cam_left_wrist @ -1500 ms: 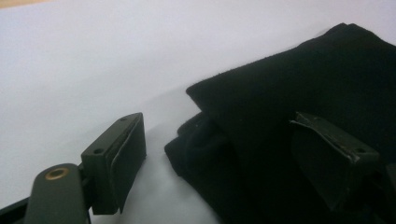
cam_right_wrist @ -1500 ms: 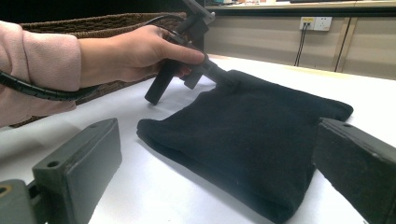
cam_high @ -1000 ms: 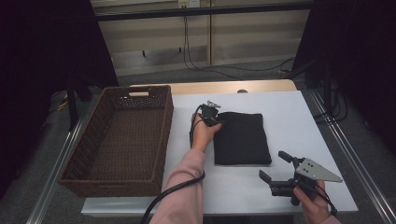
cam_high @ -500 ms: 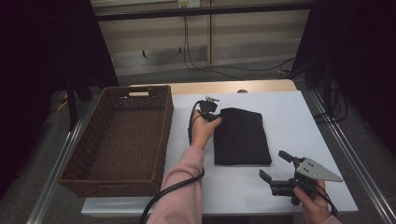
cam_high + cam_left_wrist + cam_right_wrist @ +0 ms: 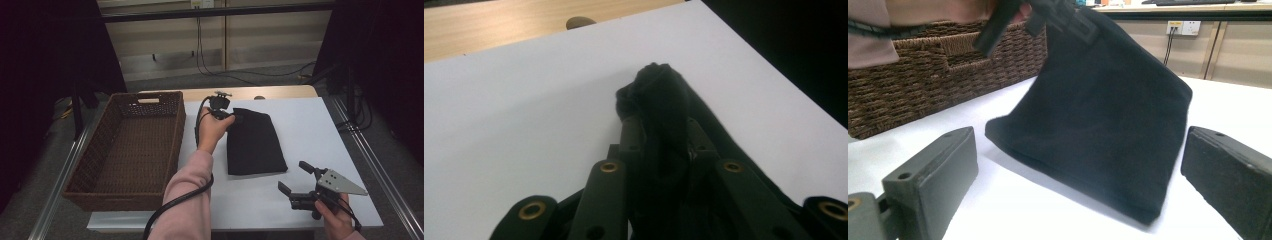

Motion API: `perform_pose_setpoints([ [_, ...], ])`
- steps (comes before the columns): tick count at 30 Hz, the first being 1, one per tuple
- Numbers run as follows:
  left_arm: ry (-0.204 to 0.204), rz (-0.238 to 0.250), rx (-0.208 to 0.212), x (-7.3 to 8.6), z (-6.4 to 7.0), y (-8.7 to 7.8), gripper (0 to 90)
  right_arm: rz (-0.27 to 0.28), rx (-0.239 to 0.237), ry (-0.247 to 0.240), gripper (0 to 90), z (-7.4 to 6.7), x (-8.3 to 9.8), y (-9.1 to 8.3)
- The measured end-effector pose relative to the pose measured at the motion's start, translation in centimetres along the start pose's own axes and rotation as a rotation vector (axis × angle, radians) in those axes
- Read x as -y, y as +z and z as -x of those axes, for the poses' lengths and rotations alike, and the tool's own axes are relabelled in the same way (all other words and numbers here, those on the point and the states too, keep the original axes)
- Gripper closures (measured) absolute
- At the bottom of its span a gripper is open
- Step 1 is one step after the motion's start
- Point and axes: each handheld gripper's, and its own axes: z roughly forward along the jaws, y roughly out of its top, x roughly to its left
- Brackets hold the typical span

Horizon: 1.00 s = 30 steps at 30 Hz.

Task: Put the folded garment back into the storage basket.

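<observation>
- My left gripper (image 5: 234, 118): jaws pressed together on a bunched fold of the black cloth bag (image 5: 255, 142). They have just been closing, with the cloth between them. In the left gripper view the fabric (image 5: 664, 110) humps up past my two fingers and hides their tips.
- The pinch sits at the bag's far corner, the one on the basket side. From that corner the cloth hangs and slopes away toward my right gripper; its near edge lies on the white tabletop (image 5: 300, 120).
- In the right gripper view the bag (image 5: 1098, 115) stands lifted like a tent, top corner up in my left jaws (image 5: 1068, 17), lower edge touching the table.
- My left hand (image 5: 212, 131) wraps the gripper body; its cable loops back along my pink sleeve (image 5: 187, 200).
- My right gripper (image 5: 295, 179): jaws spread wide, nothing between them. Both pads hover low over the table, pointing at the bag's near edge, near it but apart.
- My right hand (image 5: 336, 220) holds that gripper at the table's near corner; the grey three-cornered plate (image 5: 342, 182) sits on top.
- Beyond my left jaws, on the side away from my right gripper: a brown wicker basket (image 5: 80, 175), just beside the white tabletop. I can see nothing lying in it.
- Past the bag, a strip of bare wood (image 5: 260, 92) at the table's far edge.
</observation>
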Motion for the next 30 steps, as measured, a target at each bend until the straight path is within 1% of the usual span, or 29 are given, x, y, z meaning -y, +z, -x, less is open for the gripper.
perform_pose_setpoints([
  [1, -0.002, -0.003, 0.000, -0.2, 0.1, -0.3, 76.0, 0.000, -0.003, -0.002, 1.7, 0.0, 0.0, 0.0],
  [2, 0.011, 0.001, -0.004, -0.5, 0.1, -0.9, 76.0, -0.001, 0.000, -0.005, 1.7, 0.0, 0.0, 0.0],
  [7, -0.001, 0.004, -0.008, -1.6, 0.1, -3.0, 76.3, 0.003, -0.005, -0.004, 1.7, 0.0, 0.0, 0.0],
  [8, 0.005, 0.004, -0.013, -1.8, 0.1, -3.4, 76.4, 0.005, -0.003, -0.012, 1.7, 0.0, 0.0, 0.0],
  [12, 0.013, 0.007, -0.023, -2.7, 0.4, -5.1, 76.5, 0.004, 0.001, -0.009, 1.7, 0.0, 0.0, 0.0],
  [13, 0.024, 0.007, -0.024, -2.9, 0.4, -5.5, 76.5, 0.002, 0.002, -0.010, 1.7, 0.0, 0.0, 0.0],
  [14, 0.020, 0.012, -0.027, -3.1, 0.5, -5.9, 76.5, 0.004, 0.004, -0.009, 1.7, 0.0, 0.0, 0.0],
  [16, 0.012, 0.014, -0.027, -3.4, 0.7, -6.6, 76.5, 0.001, 0.004, -0.006, 1.7, 0.0, 0.0, 0.0],
  [21, 0.022, 0.011, -0.025, -4.1, 0.8, -8.1, 76.6, 0.002, 0.003, -0.008, 1.7, 0.0, -0.1, 0.0],
  [23, 0.011, 0.016, -0.028, -4.4, 0.9, -8.7, 76.6, 0.007, 0.005, 0.003, 1.7, -0.1, -0.1, 0.0],
  [24, 0.014, 0.013, -0.024, -4.5, 0.9, -9.0, 76.6, 0.007, 0.005, 0.001, 1.7, -0.1, -0.1, 0.0],
  [25, 0.026, 0.008, -0.029, -4.7, 1.0, -9.3, 76.6, 0.007, 0.005, 0.002, 1.7, -0.1, -0.1, 0.0],
  [26, 0.023, 0.012, -0.034, -4.8, 1.1, -9.6, 76.6, 0.006, 0.006, 0.001, 1.7, -0.1, -0.1, 0.0],
  [28, 0.015, 0.016, -0.024, -5.1, 1.1, -10.1, 76.6, 0.010, 0.005, 0.001, 1.7, 0.0, -0.1, 0.0],
  [29, 0.020, 0.011, -0.026, -5.2, 1.2, -10.5, 76.6, 0.012, 0.003, -0.001, 1.7, 0.0, -0.1, 0.0],
  [30, 0.013, 0.009, -0.029, -5.4, 1.3, -10.7, 76.6, 0.000, 0.010, 0.000, 1.7, -0.1, -0.1, -0.1],
])
